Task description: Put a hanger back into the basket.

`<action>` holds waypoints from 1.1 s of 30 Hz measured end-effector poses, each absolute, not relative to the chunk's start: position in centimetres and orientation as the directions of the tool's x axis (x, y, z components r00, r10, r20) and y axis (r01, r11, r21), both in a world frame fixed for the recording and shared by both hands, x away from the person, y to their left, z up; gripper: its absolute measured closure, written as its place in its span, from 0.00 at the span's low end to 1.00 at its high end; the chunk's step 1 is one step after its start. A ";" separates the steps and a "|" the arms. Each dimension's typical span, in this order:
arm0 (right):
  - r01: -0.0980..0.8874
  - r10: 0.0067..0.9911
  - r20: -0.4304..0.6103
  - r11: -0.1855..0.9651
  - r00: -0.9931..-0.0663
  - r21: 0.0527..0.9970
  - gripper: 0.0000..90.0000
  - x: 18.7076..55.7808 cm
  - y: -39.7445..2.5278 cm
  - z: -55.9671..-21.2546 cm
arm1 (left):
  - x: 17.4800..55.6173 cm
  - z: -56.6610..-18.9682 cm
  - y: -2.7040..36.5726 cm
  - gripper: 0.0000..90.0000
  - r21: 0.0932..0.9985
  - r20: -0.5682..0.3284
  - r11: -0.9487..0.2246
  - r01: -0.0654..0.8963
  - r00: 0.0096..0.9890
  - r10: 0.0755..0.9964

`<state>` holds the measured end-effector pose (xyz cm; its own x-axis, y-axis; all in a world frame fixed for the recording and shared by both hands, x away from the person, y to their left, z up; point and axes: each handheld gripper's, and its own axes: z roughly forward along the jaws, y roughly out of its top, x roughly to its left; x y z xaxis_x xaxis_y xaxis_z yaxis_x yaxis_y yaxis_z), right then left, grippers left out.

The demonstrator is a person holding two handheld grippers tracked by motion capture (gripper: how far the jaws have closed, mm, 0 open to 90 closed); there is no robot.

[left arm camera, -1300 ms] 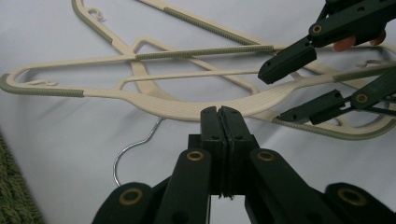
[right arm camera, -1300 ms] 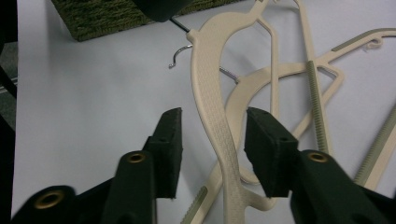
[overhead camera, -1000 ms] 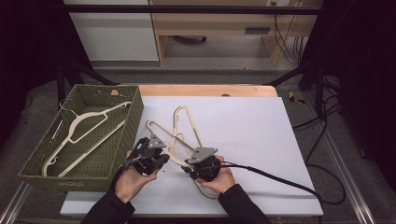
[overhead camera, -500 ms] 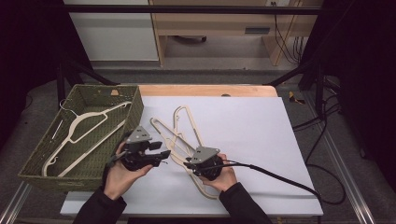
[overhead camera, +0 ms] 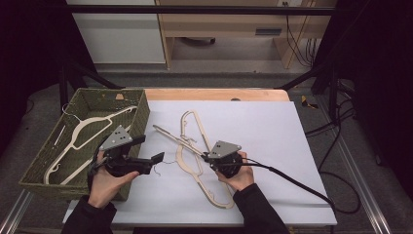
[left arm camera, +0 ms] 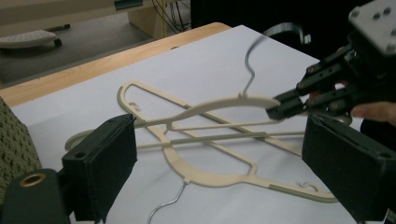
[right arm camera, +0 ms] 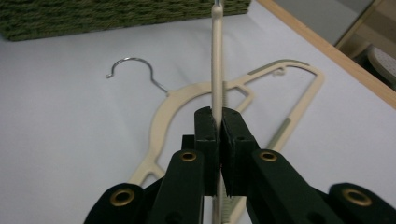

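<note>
A cream plastic hanger [overhead camera: 207,187] lies flat on the white table top, its wire hook [right arm camera: 135,63] pointing toward the basket. A second cream hanger [left arm camera: 219,105] is tilted up over it, one end off the table. My right gripper [overhead camera: 207,157] is shut on that raised end [right arm camera: 216,60]. My left gripper [overhead camera: 150,149] is held just left of the hangers, open wide, touching nothing. In the left gripper view its jaws frame both hangers and the right gripper [left arm camera: 289,105].
A green woven basket [overhead camera: 141,109] stands at the table's left with another cream hanger [overhead camera: 83,134] inside. The white sheet [overhead camera: 263,131] covers the table; a wooden strip [overhead camera: 214,94] runs along its far edge. The right gripper's cable [overhead camera: 292,183] trails off right.
My left gripper has drawn back to the left, away from the hangers and nearer the basket. The right gripper has stayed in place, still clamped on the raised hanger.
</note>
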<state>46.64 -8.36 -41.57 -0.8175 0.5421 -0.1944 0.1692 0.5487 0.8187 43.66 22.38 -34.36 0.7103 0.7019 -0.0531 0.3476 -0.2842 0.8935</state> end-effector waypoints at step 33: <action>0.177 0.374 -0.023 0.492 -0.927 0.853 0.97 43.6 -13.2 -38.4 | 45.8 -36.9 14.8 0.57 0.800 0.069 -0.550 0.239 0.874 0.480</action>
<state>43.65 -13.18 -38.38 -0.9272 0.3739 -0.0233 0.1769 0.4918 0.8525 45.80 14.79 -36.91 0.8744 0.4802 0.0686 0.2394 -0.5502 0.8000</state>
